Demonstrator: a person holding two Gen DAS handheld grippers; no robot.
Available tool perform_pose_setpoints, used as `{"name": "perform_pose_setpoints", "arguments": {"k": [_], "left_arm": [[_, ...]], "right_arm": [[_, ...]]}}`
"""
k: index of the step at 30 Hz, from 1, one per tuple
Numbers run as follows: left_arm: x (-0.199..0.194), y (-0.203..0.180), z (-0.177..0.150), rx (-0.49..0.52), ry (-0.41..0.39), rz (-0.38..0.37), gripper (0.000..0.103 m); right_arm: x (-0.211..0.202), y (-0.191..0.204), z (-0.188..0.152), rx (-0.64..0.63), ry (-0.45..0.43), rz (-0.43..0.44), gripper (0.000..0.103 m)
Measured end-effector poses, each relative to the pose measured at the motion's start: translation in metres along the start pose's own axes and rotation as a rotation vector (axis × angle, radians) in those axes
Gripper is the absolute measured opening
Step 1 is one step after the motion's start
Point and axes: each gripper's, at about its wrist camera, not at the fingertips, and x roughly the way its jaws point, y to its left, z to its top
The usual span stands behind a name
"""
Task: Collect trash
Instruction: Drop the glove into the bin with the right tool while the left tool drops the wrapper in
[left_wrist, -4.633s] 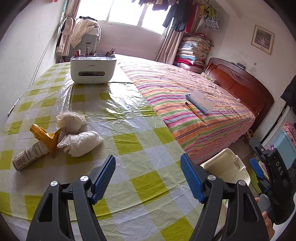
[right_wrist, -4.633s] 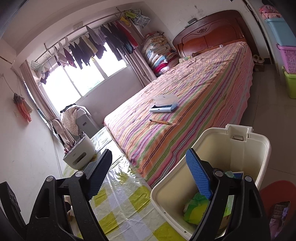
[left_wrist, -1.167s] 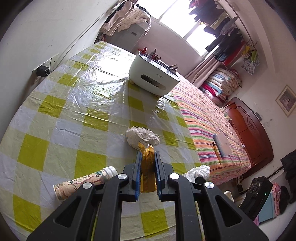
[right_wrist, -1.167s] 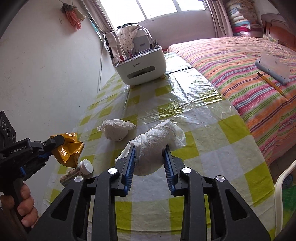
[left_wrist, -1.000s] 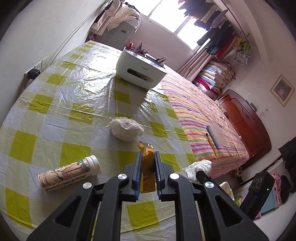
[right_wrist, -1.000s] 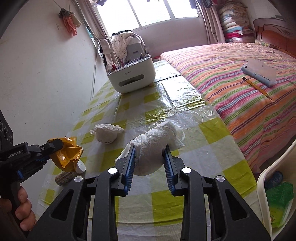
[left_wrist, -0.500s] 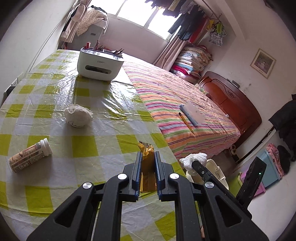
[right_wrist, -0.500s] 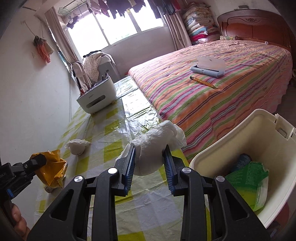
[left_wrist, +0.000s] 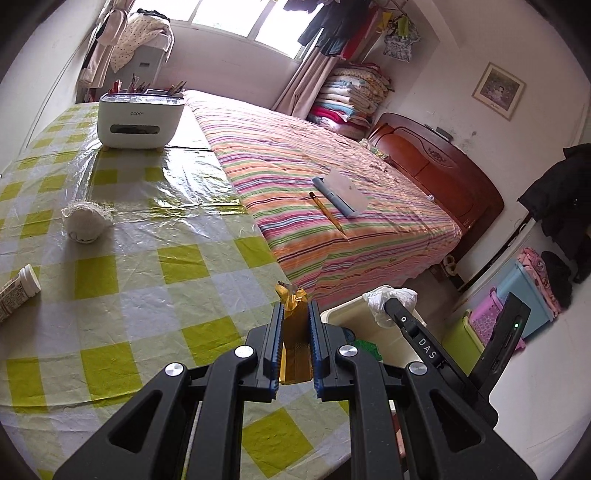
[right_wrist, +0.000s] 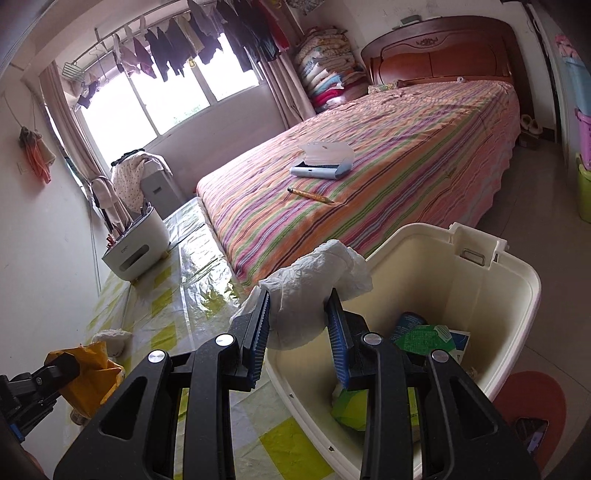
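Note:
My left gripper (left_wrist: 294, 325) is shut on a yellow wrapper (left_wrist: 293, 332) and holds it above the table's near right edge; the wrapper also shows in the right wrist view (right_wrist: 92, 376). My right gripper (right_wrist: 297, 325) is shut on a crumpled white tissue (right_wrist: 314, 291) and holds it over the near rim of the cream trash bin (right_wrist: 517, 325), which holds green and blue packaging. In the left wrist view the tissue (left_wrist: 388, 299) sits above the bin (left_wrist: 340, 317). A white crumpled wad (left_wrist: 86, 221) and a paper tube (left_wrist: 16, 291) lie on the checked tablecloth.
A white tissue-box organizer (left_wrist: 140, 120) stands at the table's far end. A striped bed (left_wrist: 314, 184) with a pencil and a blue case runs along the table's right side. Coloured storage boxes (left_wrist: 524, 295) stand on the floor.
Both grippers have swung right, away from the table's middle toward the bin, each carrying its item. The right gripper with the tissue now hangs over the bin.

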Motion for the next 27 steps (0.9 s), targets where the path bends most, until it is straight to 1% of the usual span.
{"name": "perform_pose_setpoints", "arguments": {"k": [8, 10, 12, 14, 16, 20, 25, 27], "left_arm": [[0.008, -0.003, -0.002, 0.006, 0.022, 0.013, 0.013], [0.011, -0.003, -0.002, 0.006, 0.024, 0.013, 0.013], [0.013, -0.004, -0.002, 0.008, 0.026, 0.016, 0.013], [0.017, -0.005, -0.003, 0.005, 0.033, 0.011, 0.013], [0.022, -0.006, -0.002, 0.001, 0.044, 0.005, 0.013], [0.036, -0.011, -0.001, -0.002, 0.067, -0.009, 0.013], [0.060, -0.025, 0.001, 0.018, 0.092, -0.035, 0.013], [0.071, -0.031, 0.001, 0.021, 0.109, -0.047, 0.013]], "right_arm": [[-0.003, -0.015, 0.004, 0.072, -0.020, -0.027, 0.035], [-0.003, -0.017, 0.004, 0.081, -0.025, -0.036, 0.040], [-0.004, -0.018, 0.005, 0.087, -0.035, -0.050, 0.053], [-0.005, -0.019, 0.005, 0.094, -0.043, -0.054, 0.060], [-0.008, -0.022, 0.006, 0.114, -0.058, -0.045, 0.060], [-0.028, -0.034, 0.009, 0.184, -0.164, -0.029, 0.064], [-0.058, -0.037, 0.011, 0.204, -0.336, -0.022, 0.068], [-0.065, -0.038, 0.011, 0.210, -0.375, -0.007, 0.069]]}}
